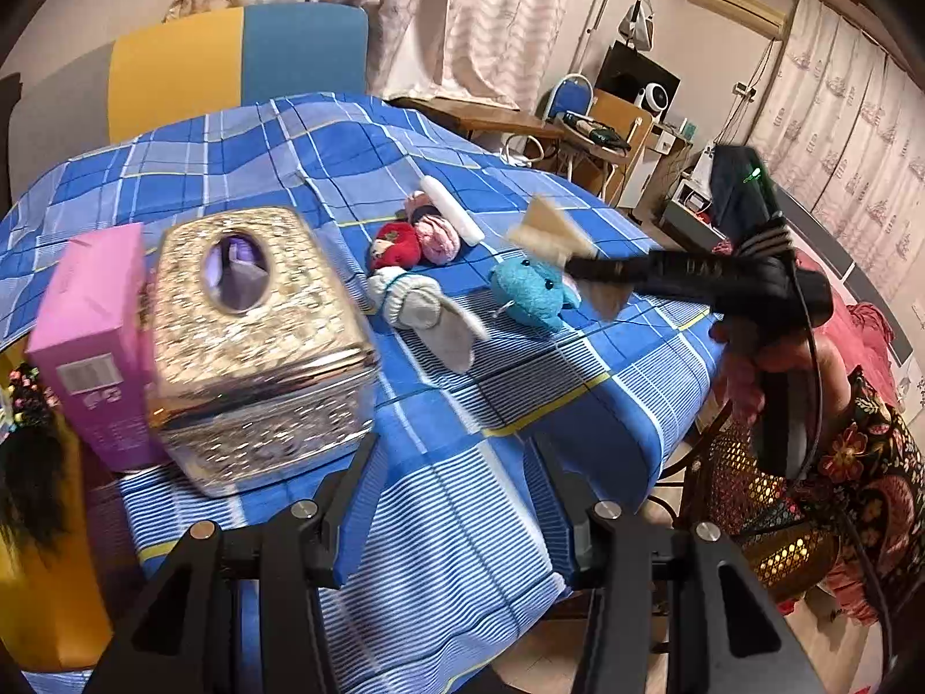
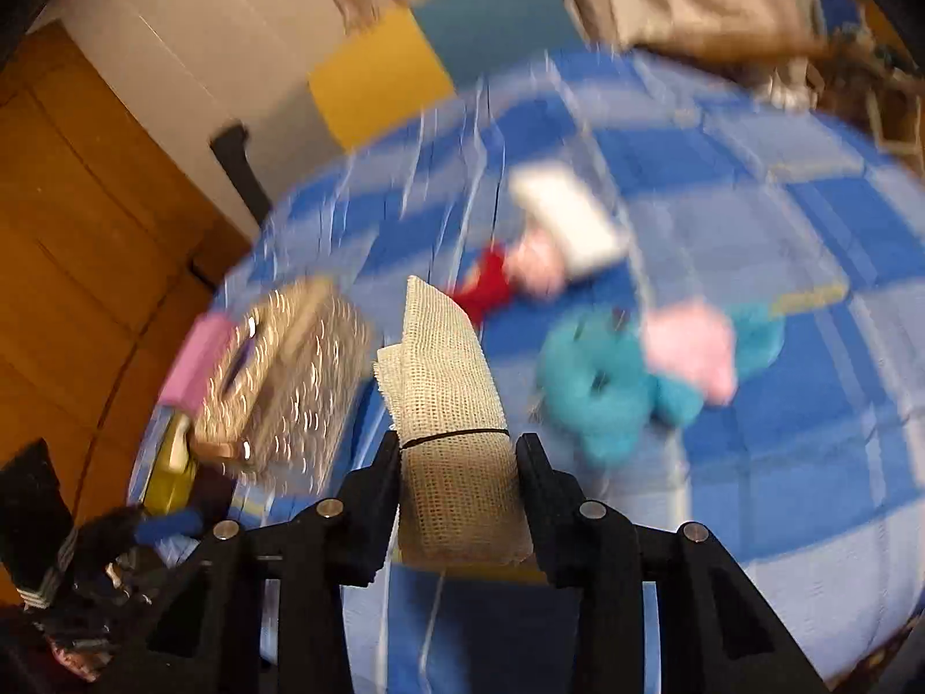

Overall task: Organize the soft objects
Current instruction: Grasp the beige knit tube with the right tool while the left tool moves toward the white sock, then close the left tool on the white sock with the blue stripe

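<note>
A bed covered in a blue plaid sheet (image 1: pixel 300 139) serves as the work surface, and the gold tissue box (image 1: pixel 254 341) near its left edge is the anchor for everything else. Touching the box's left side stands a pink carton (image 1: pixel 92 341). Below and just right of the box, the left gripper (image 1: pixel 457 474) hangs over the sheet with its jaws spread and nothing between them. To the right of the box lies a white rolled sock (image 1: pixel 416 303); beyond it, farther from the box, a red plush (image 1: pixel 396 246) and a pink plush (image 1: pixel 439 238) touch each other, with a white tube-shaped roll (image 1: pixel 454 211) just behind them. Farther right again lies a teal stuffed toy (image 1: pixel 529 295). Above that toy, well right of the box, the right gripper (image 2: pixel 459 451) is clenched on a beige mesh cloth roll (image 2: pixel 457 405) bound with a black band, lifted clear of the sheet.
</note>
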`<state>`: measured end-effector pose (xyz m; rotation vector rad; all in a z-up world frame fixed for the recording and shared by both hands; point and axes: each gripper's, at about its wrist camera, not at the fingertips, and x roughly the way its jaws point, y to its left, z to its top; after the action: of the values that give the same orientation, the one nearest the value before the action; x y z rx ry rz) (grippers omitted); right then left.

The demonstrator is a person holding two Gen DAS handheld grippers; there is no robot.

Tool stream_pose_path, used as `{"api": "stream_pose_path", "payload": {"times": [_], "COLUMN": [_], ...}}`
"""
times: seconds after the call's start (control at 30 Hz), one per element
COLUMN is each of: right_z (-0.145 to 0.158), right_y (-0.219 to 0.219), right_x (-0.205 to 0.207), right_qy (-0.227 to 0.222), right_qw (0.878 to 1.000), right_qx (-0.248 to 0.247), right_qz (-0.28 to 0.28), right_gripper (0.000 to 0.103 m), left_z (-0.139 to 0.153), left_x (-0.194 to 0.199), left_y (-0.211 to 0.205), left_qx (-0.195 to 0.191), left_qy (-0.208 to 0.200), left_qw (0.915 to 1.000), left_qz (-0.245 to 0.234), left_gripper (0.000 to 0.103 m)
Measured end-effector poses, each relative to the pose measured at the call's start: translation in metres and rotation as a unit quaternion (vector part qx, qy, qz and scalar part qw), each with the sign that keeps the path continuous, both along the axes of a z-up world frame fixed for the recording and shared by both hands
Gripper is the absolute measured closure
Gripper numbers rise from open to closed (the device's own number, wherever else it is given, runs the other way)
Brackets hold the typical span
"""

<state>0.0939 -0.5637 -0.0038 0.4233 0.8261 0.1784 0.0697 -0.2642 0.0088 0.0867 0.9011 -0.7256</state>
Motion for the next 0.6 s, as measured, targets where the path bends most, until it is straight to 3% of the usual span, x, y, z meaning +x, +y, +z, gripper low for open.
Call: {"api": "stream_pose_path", "payload": {"times": [0.07,0.2,0.3,0.4,0.47,0.6], "right_z": [-0.001,-0.015,-0.018,-0.018,-0.012,-0.005], "right_y": [-0.011,-0.025,-0.02,-0.025,-0.027,-0.034], "right_x": [-0.001,-0.012,-0.005,-0.005,-0.006,-0.01], "right_qy": [-0.006,-0.013,0.003,0.003,-0.009,-0.024], "right_qw": [1.0,0.999,1.0,0.998,0.998,0.997], "right_qx": [-0.003,0.044,0.022,0.047,0.036,0.04], "right_qz": [-0.017,0.0,-0.012,-0.031,-0.042,-0.057], "right_gripper": [0.063,0.063,0.063,0.063,0.063,0.063], "left_z": [0.0,0.001,-0.001,-0.011,-0.022,-0.05], "left_x": [0.006,0.025,0.047,0.073,0.089,0.122], "left_y": [-0.011,-0.041,-0.071,-0.105,-0.12,-0.14], "left_qx": [0.006,0.012,0.027,0.069,0.101,0.178], "left_qy": [0.002,0.006,0.006,0.0,0.003,-0.002], "left_qw": [0.9999,0.9998,0.9992,0.9963,0.9926,0.9775], "left_qz": [0.011,0.016,0.031,0.05,0.067,0.114], "left_gripper": [0.053,0.053,0.053,0.053,0.053,0.052]}}
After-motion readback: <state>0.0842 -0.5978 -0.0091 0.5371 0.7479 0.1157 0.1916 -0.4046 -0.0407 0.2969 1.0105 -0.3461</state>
